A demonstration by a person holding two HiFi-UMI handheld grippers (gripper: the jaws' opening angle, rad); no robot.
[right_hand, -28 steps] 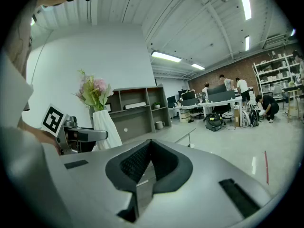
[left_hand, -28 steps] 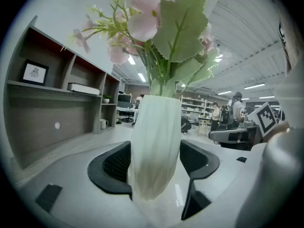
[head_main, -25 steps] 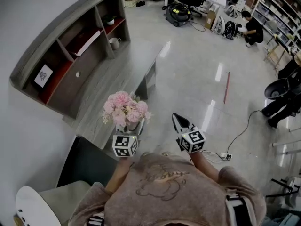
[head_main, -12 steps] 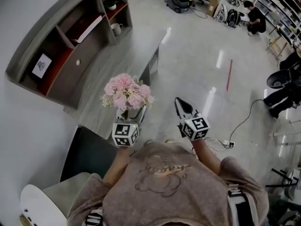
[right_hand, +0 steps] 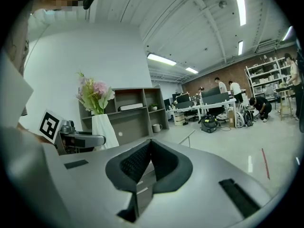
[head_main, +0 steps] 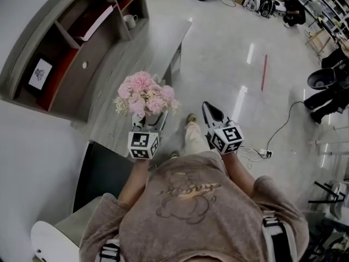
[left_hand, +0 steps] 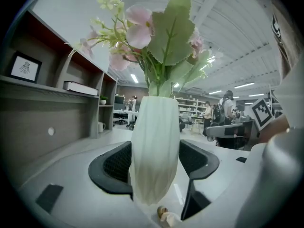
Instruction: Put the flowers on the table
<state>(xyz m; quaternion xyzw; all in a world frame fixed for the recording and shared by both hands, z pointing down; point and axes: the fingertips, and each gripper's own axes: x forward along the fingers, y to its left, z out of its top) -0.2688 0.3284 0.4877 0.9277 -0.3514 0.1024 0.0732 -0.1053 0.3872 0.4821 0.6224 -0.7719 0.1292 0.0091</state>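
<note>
Your left tool (head_main: 148, 125) is clamping the white vase (left_hand: 155, 146) of flowers (head_main: 144, 94) upright beside the near edge of the tabletop (head_main: 128, 72), which is lying ahead and leftward. Your right tool (head_main: 211, 115) is hanging closed on nothing, farther off.

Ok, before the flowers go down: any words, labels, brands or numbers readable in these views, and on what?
Nothing reads clearly.
Cursive print on the person's brown sweatshirt: too blurred to read.
Small black-framed picture on the grey shelf unit: dark graphic, too small to read.
Black-and-white square-marker cubes: patterns only, no letters.
</note>
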